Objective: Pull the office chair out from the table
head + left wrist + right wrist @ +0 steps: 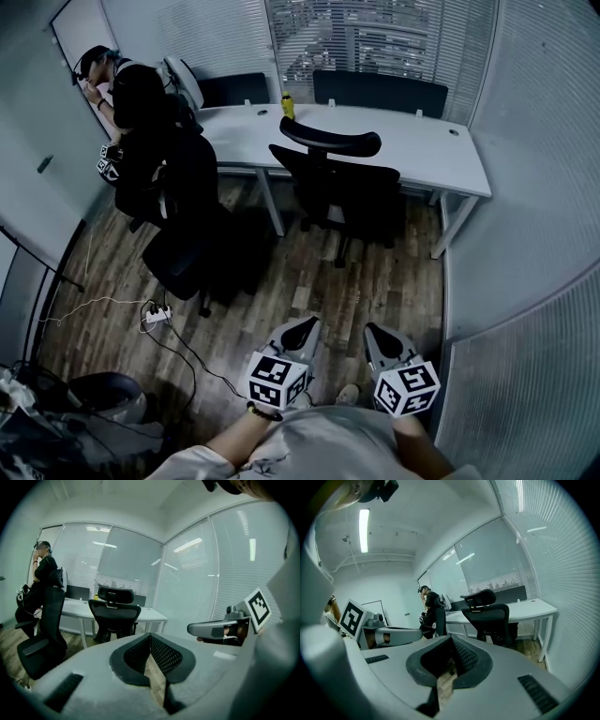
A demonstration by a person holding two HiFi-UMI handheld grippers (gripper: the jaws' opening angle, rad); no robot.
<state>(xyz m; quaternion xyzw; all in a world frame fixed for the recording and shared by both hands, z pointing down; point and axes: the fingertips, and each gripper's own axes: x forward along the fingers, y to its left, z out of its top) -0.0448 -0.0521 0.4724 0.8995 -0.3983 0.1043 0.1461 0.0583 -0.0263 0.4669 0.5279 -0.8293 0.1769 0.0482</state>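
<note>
While both sets of jaws sit together with nothing between them, the left hand-held gripper (305,325) and right hand-held gripper (377,330) hang side by side low over the wood floor (375,291), well apart from the office chair (342,183). The chair is pushed in at the white desk (441,155), backrest facing the grippers (headrest overlaps the desk's front edge in the head view). A person (141,103) sits at the desk's left end, and a yellow bottle (288,106) stands on the desk beyond the chair.

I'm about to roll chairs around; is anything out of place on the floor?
A white power strip lies loose on the wood floor at left, cables trailing from it. The office chair stands upright.
</note>
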